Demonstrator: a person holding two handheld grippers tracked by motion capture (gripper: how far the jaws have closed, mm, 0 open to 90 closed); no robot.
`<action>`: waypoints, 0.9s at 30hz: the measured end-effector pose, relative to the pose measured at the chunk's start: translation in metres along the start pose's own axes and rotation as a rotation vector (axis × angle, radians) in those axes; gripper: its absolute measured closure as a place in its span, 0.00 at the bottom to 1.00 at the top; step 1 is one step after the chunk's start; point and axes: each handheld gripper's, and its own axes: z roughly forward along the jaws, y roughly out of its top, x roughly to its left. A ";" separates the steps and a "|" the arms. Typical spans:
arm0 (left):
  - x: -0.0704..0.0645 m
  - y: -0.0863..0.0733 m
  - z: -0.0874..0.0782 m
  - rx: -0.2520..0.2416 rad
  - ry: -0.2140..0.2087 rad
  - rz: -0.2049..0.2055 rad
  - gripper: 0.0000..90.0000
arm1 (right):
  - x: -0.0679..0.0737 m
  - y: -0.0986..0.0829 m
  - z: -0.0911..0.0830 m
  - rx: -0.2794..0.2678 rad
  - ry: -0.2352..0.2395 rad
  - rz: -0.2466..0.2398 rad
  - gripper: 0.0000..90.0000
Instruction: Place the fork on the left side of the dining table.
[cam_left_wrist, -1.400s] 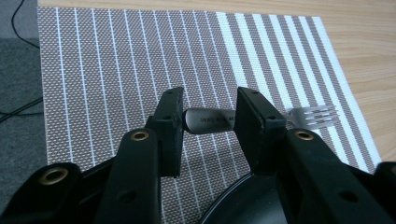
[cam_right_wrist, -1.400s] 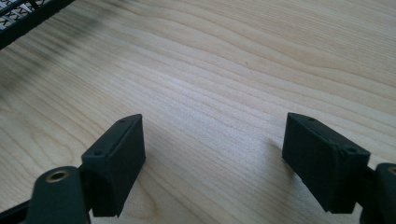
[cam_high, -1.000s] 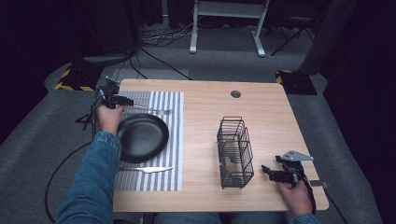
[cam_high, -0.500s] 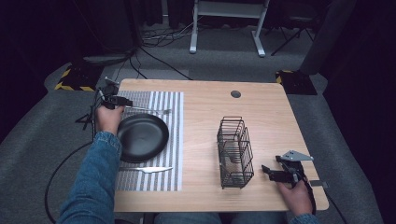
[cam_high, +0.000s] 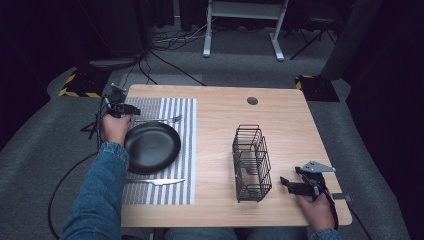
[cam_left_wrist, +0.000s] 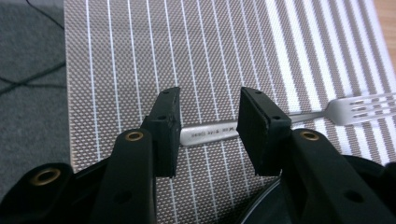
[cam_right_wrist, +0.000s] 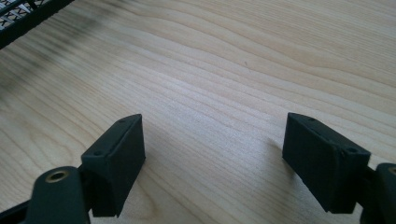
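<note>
**A:** What surrounds the work, seen from the high view?

**B:** A wooden table with a striped placemat on its left part. On the mat sits a black plate, a knife lies on the mat just on the person's side of the plate, and a fork lies on the mat along the plate's far edge. A black wire basket stands upright on the bare wood right of the mat. The left gripper is at the mat's far left corner, by the fork's handle end. The right gripper rests near the table's front right, just beside the basket.

**A:** And the left gripper view?

**B:** The left gripper has its jaws apart, one on each side of the fork's handle, not closed on it. The fork is plain silver metal with small lettering on the handle; it lies flat on the mat, tines to the right. The plate's dark rim crowds the lower right, close against the right jaw.

**A:** The right gripper view?

**B:** The right gripper has its jaws wide apart over bare wood, with nothing between them. A corner of the wire basket shows at the upper left.
</note>
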 end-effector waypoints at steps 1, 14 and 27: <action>-0.001 0.000 -0.002 -0.006 0.001 0.002 0.64 | 0.000 0.000 0.000 0.000 0.000 0.000 0.23; -0.045 -0.020 -0.066 -0.157 0.022 0.204 0.54 | 0.000 0.000 0.000 0.000 0.000 -0.001 0.23; -0.086 -0.062 -0.129 -0.212 -0.051 0.342 0.50 | 0.000 0.000 0.000 0.001 -0.001 -0.002 0.23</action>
